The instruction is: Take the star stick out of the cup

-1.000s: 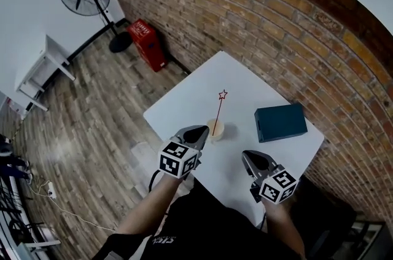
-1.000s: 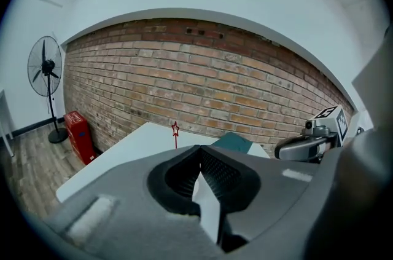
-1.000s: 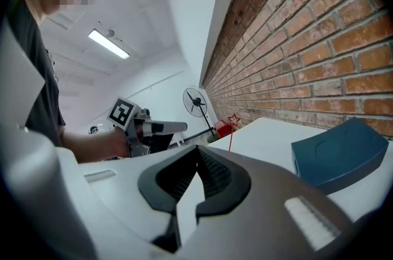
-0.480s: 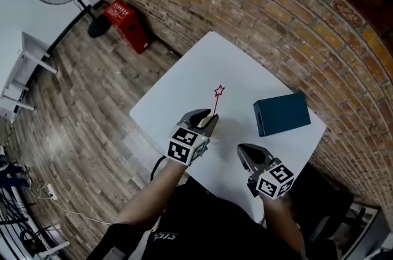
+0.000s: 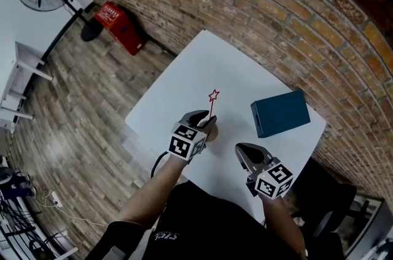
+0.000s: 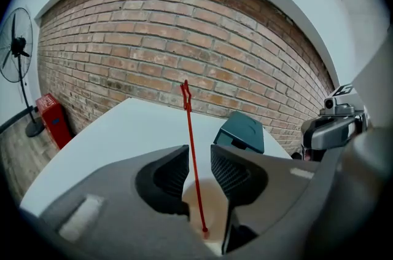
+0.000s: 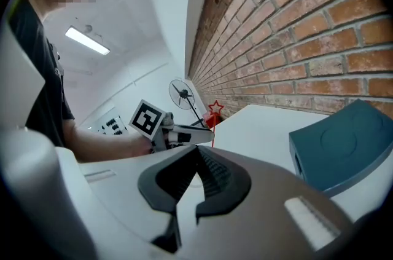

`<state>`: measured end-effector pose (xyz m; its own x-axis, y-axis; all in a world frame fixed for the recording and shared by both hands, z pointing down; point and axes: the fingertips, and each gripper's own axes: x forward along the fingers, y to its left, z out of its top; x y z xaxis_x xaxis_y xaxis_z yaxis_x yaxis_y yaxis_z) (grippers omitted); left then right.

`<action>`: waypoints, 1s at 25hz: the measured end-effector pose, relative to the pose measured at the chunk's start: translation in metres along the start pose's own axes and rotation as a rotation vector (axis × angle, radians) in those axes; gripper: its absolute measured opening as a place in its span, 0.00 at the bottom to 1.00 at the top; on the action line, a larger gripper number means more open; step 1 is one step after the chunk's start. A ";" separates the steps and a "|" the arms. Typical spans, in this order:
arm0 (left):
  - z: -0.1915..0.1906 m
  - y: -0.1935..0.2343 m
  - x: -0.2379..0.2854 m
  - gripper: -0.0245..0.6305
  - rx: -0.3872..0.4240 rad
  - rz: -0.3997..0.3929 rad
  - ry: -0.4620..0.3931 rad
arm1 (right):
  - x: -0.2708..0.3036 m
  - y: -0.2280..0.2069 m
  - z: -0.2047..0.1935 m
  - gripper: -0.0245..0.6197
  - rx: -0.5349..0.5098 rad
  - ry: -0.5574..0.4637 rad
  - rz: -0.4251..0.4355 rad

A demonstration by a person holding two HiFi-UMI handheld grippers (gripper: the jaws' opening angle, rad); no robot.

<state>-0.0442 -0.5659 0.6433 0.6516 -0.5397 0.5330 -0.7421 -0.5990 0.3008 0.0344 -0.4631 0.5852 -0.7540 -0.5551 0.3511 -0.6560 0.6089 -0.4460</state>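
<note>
Left gripper (image 6: 198, 166) jaws opening - red star stick (image 6: 190, 136) stands between the pads, not pinched, its foot in the cream cup (image 6: 212, 203) on the white table (image 5: 202, 68); right gripper (image 7: 198, 151) pressed together, empty - near the teal box (image 5: 279, 112)

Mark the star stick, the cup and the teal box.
star stick (image 6: 193, 154): left gripper view, middle of the red shaft.
cup (image 6: 212, 209): left gripper view, pale inside of the cup.
teal box (image 5: 279, 114): head view, top face.
</note>
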 end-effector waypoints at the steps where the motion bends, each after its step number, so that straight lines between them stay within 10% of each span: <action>1: -0.002 0.001 0.002 0.21 0.000 -0.003 0.009 | -0.002 -0.003 0.000 0.04 0.008 -0.004 -0.010; 17: 0.009 -0.005 0.013 0.05 0.070 0.046 0.033 | -0.045 -0.023 0.007 0.04 0.036 -0.081 -0.103; 25: 0.051 -0.040 -0.020 0.05 0.088 0.051 -0.092 | -0.091 -0.012 -0.005 0.04 0.042 -0.125 -0.122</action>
<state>-0.0194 -0.5610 0.5802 0.6280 -0.6205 0.4697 -0.7607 -0.6168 0.2023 0.1108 -0.4175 0.5626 -0.6569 -0.6914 0.3006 -0.7384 0.5096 -0.4416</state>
